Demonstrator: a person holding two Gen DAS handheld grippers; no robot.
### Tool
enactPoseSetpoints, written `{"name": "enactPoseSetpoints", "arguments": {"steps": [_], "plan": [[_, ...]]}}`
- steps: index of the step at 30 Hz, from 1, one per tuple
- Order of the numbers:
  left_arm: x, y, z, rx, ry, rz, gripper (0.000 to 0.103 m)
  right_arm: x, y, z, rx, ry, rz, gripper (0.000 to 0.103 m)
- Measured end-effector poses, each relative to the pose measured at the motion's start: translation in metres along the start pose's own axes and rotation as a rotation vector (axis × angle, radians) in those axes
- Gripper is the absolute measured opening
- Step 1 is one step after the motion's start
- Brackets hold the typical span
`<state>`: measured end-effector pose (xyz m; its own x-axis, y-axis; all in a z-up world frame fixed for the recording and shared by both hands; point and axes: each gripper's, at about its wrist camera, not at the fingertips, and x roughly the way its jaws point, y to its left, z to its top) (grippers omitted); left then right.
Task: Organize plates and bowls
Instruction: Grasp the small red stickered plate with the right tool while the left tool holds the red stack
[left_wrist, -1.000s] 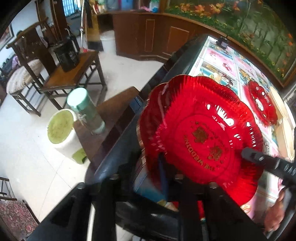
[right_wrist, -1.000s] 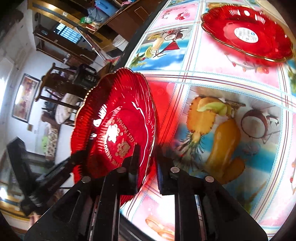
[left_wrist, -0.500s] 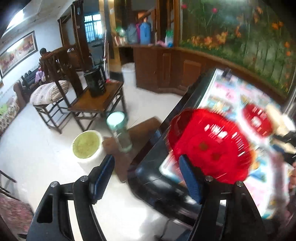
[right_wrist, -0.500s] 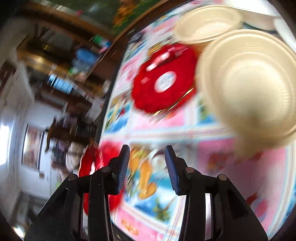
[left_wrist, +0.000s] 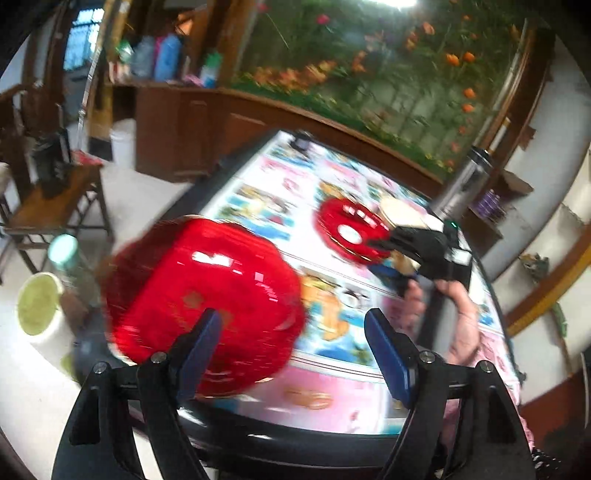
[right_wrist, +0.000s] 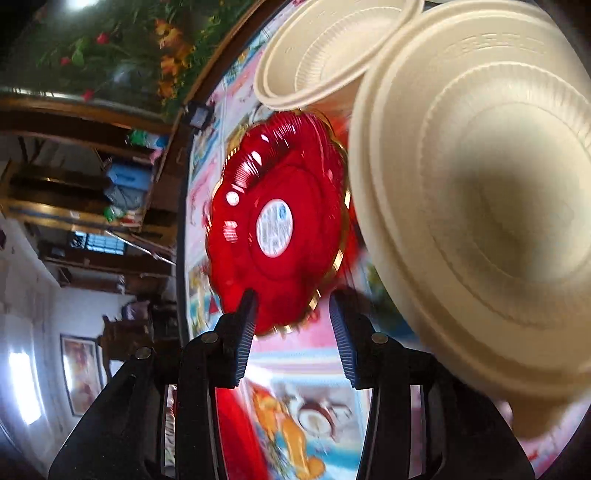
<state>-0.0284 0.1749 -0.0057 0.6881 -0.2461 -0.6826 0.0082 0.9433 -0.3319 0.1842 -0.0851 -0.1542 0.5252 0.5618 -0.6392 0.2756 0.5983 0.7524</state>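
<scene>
Both the left tongs (left_wrist: 291, 332) and right tongs (right_wrist: 291, 317) gape empty. A scalloped red plastic plate (left_wrist: 199, 306) lies at the tabletop (left_wrist: 332, 391) edge, at nine o'clock; a second gold-rimmed red plate (right_wrist: 277, 225) sits at twelve, crowded by two cream ribbed disposable bowls (right_wrist: 480, 221) at three.

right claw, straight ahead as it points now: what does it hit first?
Most likely the red plate with the white label: its gold rim sits just beyond the open right claw, roughly between the fingers. The cream bowl looms off to the side; depth is unclear, so it could be clipped.
</scene>
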Motion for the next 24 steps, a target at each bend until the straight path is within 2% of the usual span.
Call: {"name": "enactPoseSetpoints", "arguments": {"steps": [3,5,6,9,16,24], "plan": [[0.009,-0.014,-0.001,0.023,0.02,-0.013,0.08,0.002,0.006,0.003,-0.015,-0.015,-0.006,0.039],[0.009,-0.02,-0.002,0.025,0.024,-0.024,0.08,0.005,0.006,0.005,-0.022,-0.016,-0.021,0.027],[0.008,-0.021,-0.003,0.025,0.024,-0.027,0.08,0.007,0.005,0.006,-0.025,-0.011,-0.026,0.014],[0.006,-0.021,-0.004,0.024,0.026,-0.012,0.08,0.007,-0.005,0.006,0.0,-0.005,0.017,0.012],[0.015,-0.023,0.006,-0.036,0.056,0.008,0.08,-0.005,-0.012,-0.015,-0.066,0.081,0.016,0.012],[0.052,-0.031,0.025,-0.122,0.198,0.016,0.08,-0.047,-0.038,-0.053,-0.168,0.184,0.015,0.012]]}}
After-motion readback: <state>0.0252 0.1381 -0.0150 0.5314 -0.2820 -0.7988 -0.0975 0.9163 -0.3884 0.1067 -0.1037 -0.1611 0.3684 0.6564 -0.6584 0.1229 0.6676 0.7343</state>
